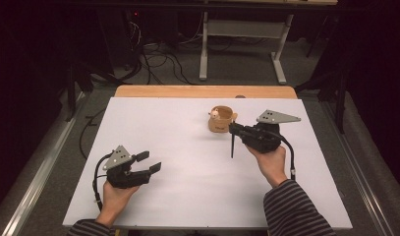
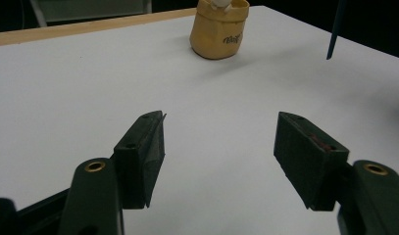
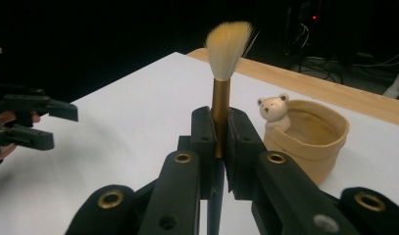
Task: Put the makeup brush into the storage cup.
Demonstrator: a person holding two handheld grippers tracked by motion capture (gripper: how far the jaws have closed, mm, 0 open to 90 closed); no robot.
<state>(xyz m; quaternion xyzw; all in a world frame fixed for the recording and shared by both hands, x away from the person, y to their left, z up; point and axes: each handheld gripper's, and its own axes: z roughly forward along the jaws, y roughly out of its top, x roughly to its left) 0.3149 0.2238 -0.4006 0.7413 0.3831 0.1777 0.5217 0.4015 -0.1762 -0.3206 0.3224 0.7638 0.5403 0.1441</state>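
High view: right gripper hovers just beside the tan cup, on the side nearest the person, over the white table.
Right gripper state: jaws clamped tight on the brush, at its gold ferrule just under the bristles.
Brush position: in the right gripper view it stands upright, tuft above the jaws, dark handle hanging below; it is near the cup, not inside it.
Left gripper: well apart from the cup, toward the person; jaws stand wide, nothing between them.
Handling: the brush looks light, with a stiff slim handle and a soft tuft that would crush.
Hold point: ferrule or handle, never the hairs.
Cup: likely ceramic with a small bear figure on its rim, so fragile.
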